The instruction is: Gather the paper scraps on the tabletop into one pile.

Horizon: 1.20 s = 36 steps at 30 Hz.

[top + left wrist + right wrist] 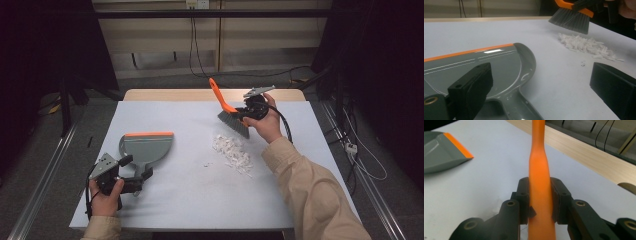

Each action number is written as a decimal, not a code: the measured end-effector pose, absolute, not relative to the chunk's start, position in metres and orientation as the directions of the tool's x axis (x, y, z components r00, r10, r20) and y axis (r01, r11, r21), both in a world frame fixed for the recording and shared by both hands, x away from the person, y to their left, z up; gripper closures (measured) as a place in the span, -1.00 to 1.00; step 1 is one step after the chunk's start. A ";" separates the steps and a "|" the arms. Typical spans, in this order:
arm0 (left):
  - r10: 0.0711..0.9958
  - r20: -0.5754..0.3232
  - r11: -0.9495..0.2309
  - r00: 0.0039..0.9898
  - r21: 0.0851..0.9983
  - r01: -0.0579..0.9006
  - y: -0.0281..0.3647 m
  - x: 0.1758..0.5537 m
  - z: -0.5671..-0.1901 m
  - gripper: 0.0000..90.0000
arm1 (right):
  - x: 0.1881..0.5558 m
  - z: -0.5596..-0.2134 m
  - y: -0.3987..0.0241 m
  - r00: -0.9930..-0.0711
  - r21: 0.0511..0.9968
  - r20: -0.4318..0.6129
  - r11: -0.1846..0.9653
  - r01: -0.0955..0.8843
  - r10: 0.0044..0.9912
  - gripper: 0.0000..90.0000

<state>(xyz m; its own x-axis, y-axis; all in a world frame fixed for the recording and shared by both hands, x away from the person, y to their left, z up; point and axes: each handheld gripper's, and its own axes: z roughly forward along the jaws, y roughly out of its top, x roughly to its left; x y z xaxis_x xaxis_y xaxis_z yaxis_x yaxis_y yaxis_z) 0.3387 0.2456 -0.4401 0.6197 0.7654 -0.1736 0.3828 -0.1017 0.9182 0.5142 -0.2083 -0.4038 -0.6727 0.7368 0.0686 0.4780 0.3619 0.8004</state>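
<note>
Beige long sleeves (310, 185) being worn by the person, each black hand-held gripper (127, 182) being topped by a grey three-cornered plate (103, 165), black cables (285, 122) being trailed behind.

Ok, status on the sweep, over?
Right gripper shut on brush, above scraps. Left gripper open at dustpan handle. Nothing between.

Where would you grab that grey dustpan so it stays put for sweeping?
Grip the dustpan by its narrow handle, coming from the near side where the left gripper waits, open. The handle points toward the person, and the orange lip faces away.
</note>
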 end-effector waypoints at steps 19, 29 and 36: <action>0.767 -0.186 -0.091 0.614 0.916 0.390 0.247 0.339 -0.441 -0.90 | 0.492 -0.420 -0.190 -0.845 0.767 -0.078 0.573 0.288 0.529 0.59; 0.770 -0.183 -0.090 0.612 0.918 0.387 0.246 0.338 -0.440 -0.90 | 0.465 -0.416 -0.184 -0.879 0.765 -0.061 0.588 0.264 0.474 0.59; 0.770 -0.178 -0.095 0.613 0.918 0.386 0.246 0.338 -0.441 -0.90 | 0.465 -0.408 -0.189 -0.858 0.794 -0.075 0.551 0.257 0.509 0.59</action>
<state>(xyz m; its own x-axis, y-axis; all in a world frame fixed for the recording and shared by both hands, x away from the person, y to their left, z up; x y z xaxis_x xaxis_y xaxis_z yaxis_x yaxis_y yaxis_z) 0.3385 0.2460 -0.4406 0.6126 0.7702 -0.1776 0.3856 -0.0951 0.9178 0.4646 -0.1885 -0.4078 -0.8578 0.5086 -0.0750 0.2571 0.5508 0.7941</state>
